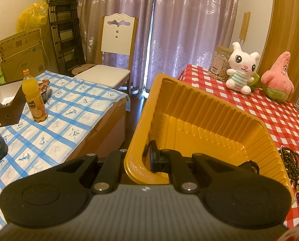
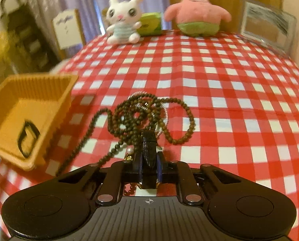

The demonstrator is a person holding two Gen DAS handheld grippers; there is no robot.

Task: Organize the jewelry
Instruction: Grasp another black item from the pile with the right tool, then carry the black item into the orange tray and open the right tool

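Note:
A tangle of dark brown bead necklaces (image 2: 141, 112) lies on the red checked tablecloth (image 2: 229, 92), with a thin silver chain (image 2: 165, 118) under it. My right gripper (image 2: 148, 140) is low over the near side of the tangle, its fingers together, pinching a strand of beads. A pearl and a gold charm show just beside the fingers. The yellow ribbed plastic tray (image 1: 209, 108) stands at the table's left edge. My left gripper (image 1: 143, 158) is shut on the tray's near left wall, one finger inside. The beads (image 1: 292, 160) lie right of the tray (image 2: 29, 92).
A white plush rabbit (image 2: 123, 24), a green box (image 2: 149, 24), a pink star plush (image 2: 197, 14) and a picture frame (image 2: 268, 24) line the table's far edge. A jar (image 1: 219, 64) stands behind the rabbit. Left, a blue checked table holds a juice bottle (image 1: 34, 98).

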